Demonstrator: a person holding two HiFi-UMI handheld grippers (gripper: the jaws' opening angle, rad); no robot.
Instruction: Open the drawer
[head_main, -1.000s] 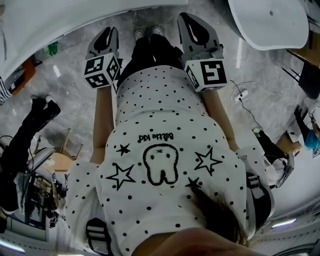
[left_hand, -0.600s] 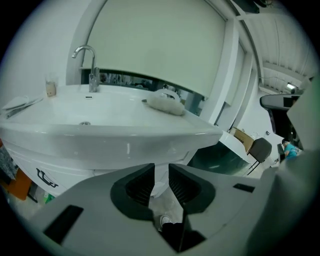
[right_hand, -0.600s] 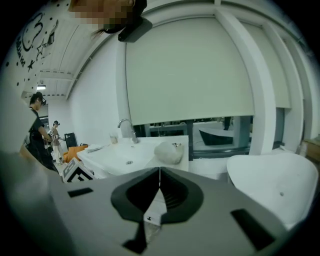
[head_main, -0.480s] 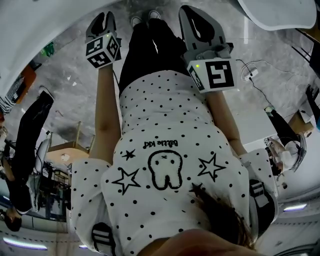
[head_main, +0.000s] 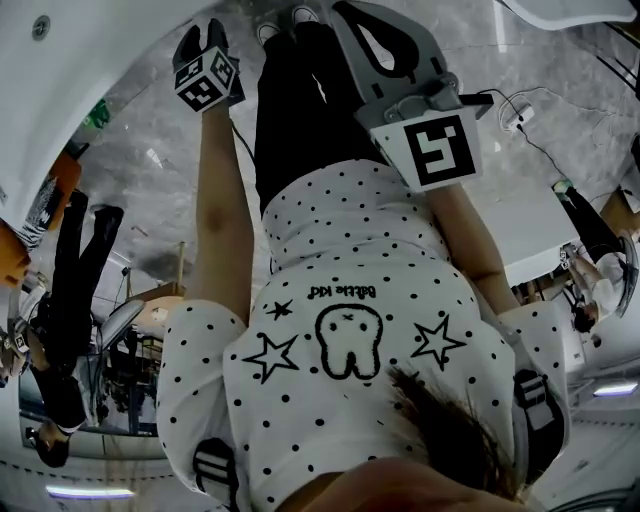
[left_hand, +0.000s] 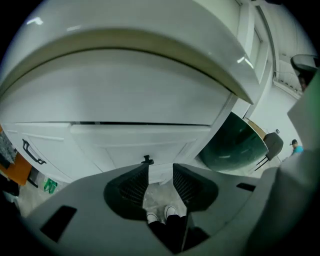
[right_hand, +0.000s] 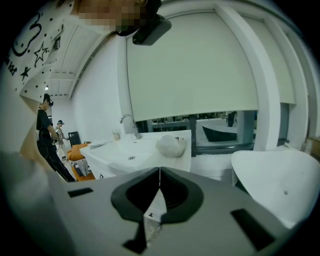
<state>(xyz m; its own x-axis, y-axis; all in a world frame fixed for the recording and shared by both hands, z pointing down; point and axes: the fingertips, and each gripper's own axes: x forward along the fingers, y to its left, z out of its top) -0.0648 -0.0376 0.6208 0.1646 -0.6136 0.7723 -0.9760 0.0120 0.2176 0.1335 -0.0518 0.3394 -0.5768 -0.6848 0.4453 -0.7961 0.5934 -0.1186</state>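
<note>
White flat drawer front (left_hand: 135, 142): smooth, painted or lacquered look, soft sheen, no grain.
Small black knob (left_hand: 147, 160) on it: dark and dull (metal or plastic, cannot tell).
Curved white counter edge (left_hand: 150, 45) above: glossy, takes sharp highlights.
Grey veined floor (head_main: 150, 190): polished stone look, reflective.
White black-dotted shirt (head_main: 350, 270): soft matt cloth, printed.
Right gripper (right_hand: 159, 172): grey matt moulded plastic, black matt inner faces.
White rectangular basin (right_hand: 135, 150): smooth, glossy.
Curved tap (right_hand: 129, 121): bright metal.
</note>
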